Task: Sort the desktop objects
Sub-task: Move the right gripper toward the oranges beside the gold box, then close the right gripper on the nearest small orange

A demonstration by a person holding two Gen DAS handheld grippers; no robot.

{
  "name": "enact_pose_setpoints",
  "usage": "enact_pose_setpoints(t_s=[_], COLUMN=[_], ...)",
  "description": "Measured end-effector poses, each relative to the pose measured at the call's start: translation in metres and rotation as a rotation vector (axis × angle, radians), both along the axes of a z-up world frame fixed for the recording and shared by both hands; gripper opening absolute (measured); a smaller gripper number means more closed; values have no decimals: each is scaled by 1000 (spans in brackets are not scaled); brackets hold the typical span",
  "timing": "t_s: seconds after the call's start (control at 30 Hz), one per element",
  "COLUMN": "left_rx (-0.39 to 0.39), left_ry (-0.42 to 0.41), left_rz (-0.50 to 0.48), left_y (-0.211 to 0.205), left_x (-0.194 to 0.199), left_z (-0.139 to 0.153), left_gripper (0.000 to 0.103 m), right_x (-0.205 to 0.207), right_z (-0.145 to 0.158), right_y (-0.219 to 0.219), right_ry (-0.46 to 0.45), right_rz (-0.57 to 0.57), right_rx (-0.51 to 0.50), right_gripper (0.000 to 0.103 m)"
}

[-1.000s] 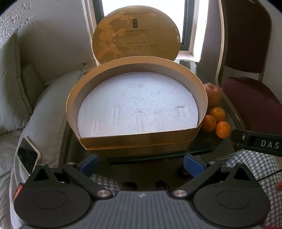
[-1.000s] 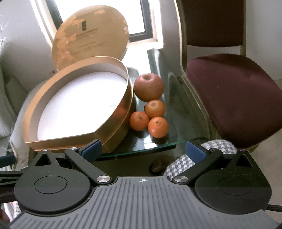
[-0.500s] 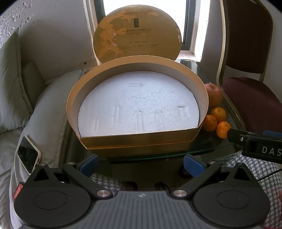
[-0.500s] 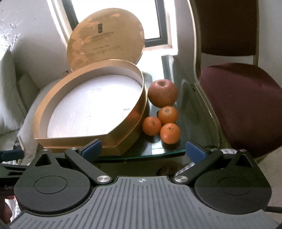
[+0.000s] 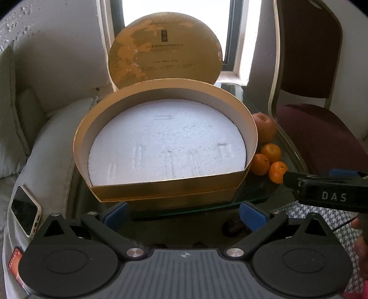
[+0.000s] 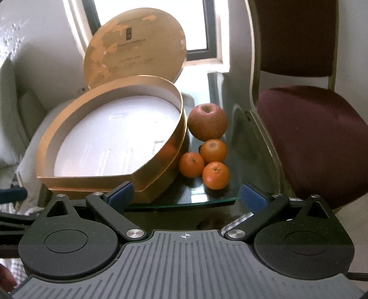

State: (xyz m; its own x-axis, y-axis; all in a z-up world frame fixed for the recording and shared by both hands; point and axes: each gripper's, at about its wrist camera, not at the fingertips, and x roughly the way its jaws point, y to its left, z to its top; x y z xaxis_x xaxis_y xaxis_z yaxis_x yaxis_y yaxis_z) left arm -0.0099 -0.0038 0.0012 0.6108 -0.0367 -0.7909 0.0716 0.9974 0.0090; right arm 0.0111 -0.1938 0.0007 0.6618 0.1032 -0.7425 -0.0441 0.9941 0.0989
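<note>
Right gripper — fingers spread, empty — has advanced toward 3 oranges beside box; pick imminent. Left gripper unmoved, released.

Room stock ahead of you:

- Window: dark frame, centre back, bright daylight washing out the pane; pale sill below it.
- Wall: white, rough plaster, on your left of the window.
- Chair: maroon padded seat and back, gilt metal frame, on your right, pulled close beside the worktop.
- Worktop: clear glass, curved edge, reflecting the light.
- Cushions: pale grey-white, soft, stacked on your left against the wall.
- Houndstooth fabric: low right.
</note>
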Motion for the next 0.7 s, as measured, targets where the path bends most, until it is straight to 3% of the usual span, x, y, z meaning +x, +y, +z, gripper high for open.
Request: enact_pose_setpoints(t_s=[0.23,0.37,0.7], left_rx=[46,9,60], left_ry=[69,88,-4], left_rz=[-10,-23,23], left_y=[-9,-9,-5], left_x=[9,15,33], left_z=[-8,-14,-13], left_gripper=[102,102,98], right_x=[7,13,47], right_z=[-8,-12,-41], right_y=[-5,-10,-21], right_ry=[10,24,79], right_rz=[-5,-11,-6], right_rx=[-33,-34,-64], right_gripper=[95,94,85])
